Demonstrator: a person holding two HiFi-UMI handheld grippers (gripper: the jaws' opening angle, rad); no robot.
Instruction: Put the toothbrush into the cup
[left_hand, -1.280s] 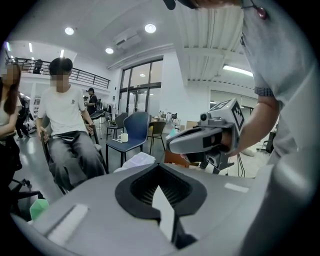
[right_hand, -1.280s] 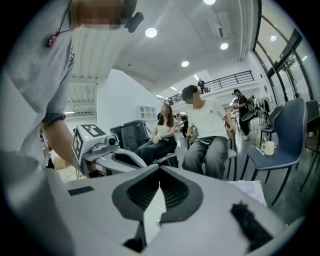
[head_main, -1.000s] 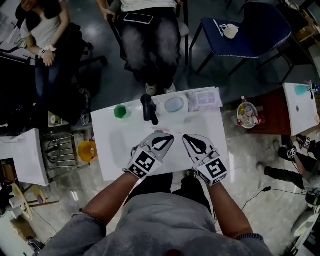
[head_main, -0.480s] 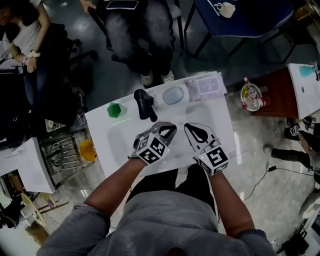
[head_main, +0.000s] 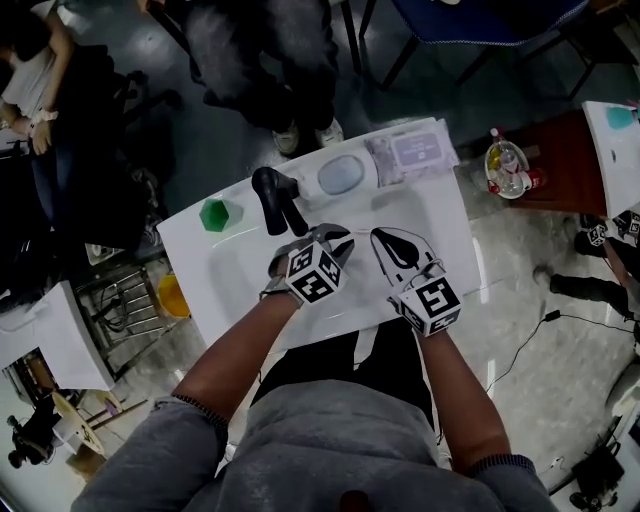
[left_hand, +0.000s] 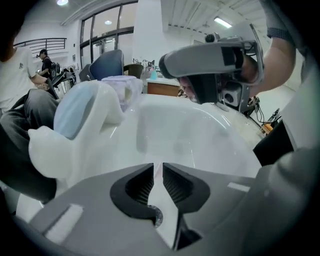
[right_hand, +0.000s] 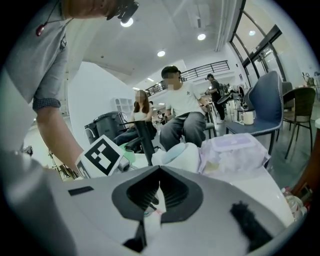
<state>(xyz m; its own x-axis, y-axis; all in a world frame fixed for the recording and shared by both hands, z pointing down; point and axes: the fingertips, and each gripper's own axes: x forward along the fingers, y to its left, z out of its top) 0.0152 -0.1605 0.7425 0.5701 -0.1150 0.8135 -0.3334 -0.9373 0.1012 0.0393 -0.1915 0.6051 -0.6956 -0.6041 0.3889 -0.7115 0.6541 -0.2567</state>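
Toothbrush: not plainly in sight from the head view. In the right gripper view a small pink and teal sliver (right_hand: 153, 211) shows low behind the jaws. It may be the brush lying in front of the faucet, but I cannot be sure.
Cup: green cup (head_main: 214, 215), on the counter just left of the faucet, well apart from both grippers. It looks set there for an easy drop from above.
Right gripper (head_main: 380, 238): hovers in front of the faucet and to its right. Its jaws meet at the tips and hold nothing I can make out.
Left gripper (head_main: 338, 242): hovers directly in front of the faucet. Its jaws are all but together with a thin slit between them, and they are empty.
Reason for pose: both grippers seem poised over the basin to begin the pickup, which is not yet made.
Faucet (head_main: 275, 200): black, standing at the back of the basin.
Counter (head_main: 445, 235): white and glossy with a sunken basin. Right of the faucet sit a white holder with a pale blue top (head_main: 340, 175) and a pack of wipes (head_main: 413, 153).
Room: shiny grey floor, with seated people (head_main: 270, 60) and a blue chair (head_main: 470, 20) beyond the faucet.
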